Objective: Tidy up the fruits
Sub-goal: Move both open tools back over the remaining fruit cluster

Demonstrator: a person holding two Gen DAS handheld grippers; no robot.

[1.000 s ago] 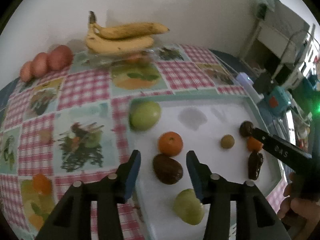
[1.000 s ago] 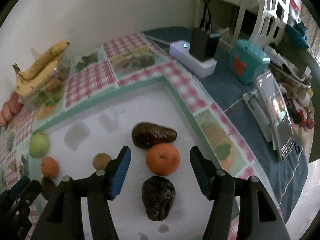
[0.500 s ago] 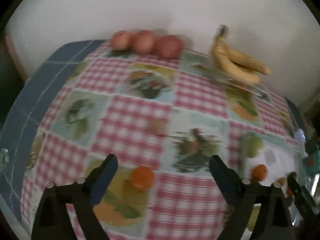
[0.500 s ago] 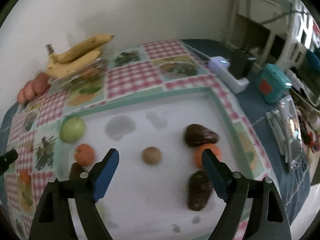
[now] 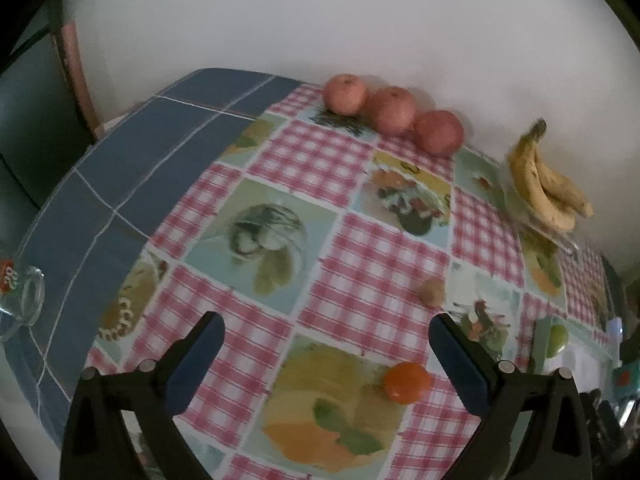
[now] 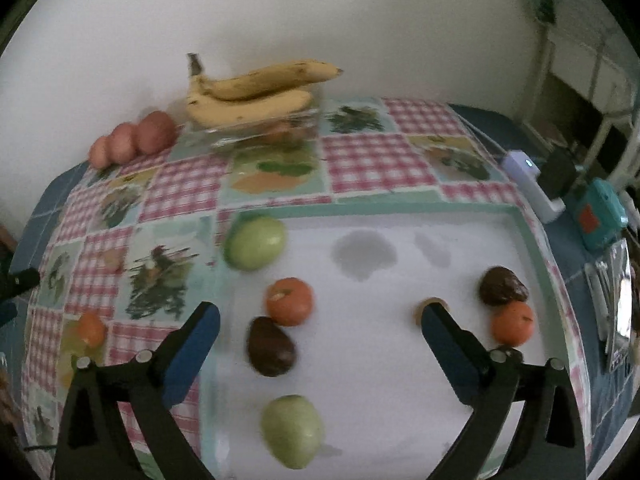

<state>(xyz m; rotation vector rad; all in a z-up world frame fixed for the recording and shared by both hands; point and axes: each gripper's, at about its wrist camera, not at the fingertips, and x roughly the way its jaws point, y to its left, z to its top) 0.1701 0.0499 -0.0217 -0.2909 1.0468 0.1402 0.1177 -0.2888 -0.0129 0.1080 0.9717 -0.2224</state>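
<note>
My left gripper (image 5: 326,344) is open and empty above the checked tablecloth. A loose tangerine (image 5: 407,382) lies just inside its right finger, and a small brown fruit (image 5: 431,292) lies farther off. My right gripper (image 6: 320,332) is open and empty over the white tray (image 6: 532,240). In the tray lie two green apples (image 6: 255,248) (image 6: 292,430), a tangerine (image 6: 289,301), a dark avocado (image 6: 270,346), a second avocado (image 6: 502,286) and a second tangerine (image 6: 512,323). The loose tangerine also shows in the right wrist view (image 6: 91,327), left of the tray.
Three red apples (image 5: 394,110) line the wall. Bananas (image 6: 256,92) rest on a clear dish at the back. A glass (image 5: 18,300) stands at the table's left edge. A white power strip (image 6: 532,184) and a teal box (image 6: 600,216) lie right of the tray.
My left gripper swung left off the tray to the tablecloth and opened wider. My right gripper drew back and turned left, and its jaws opened wider.
</note>
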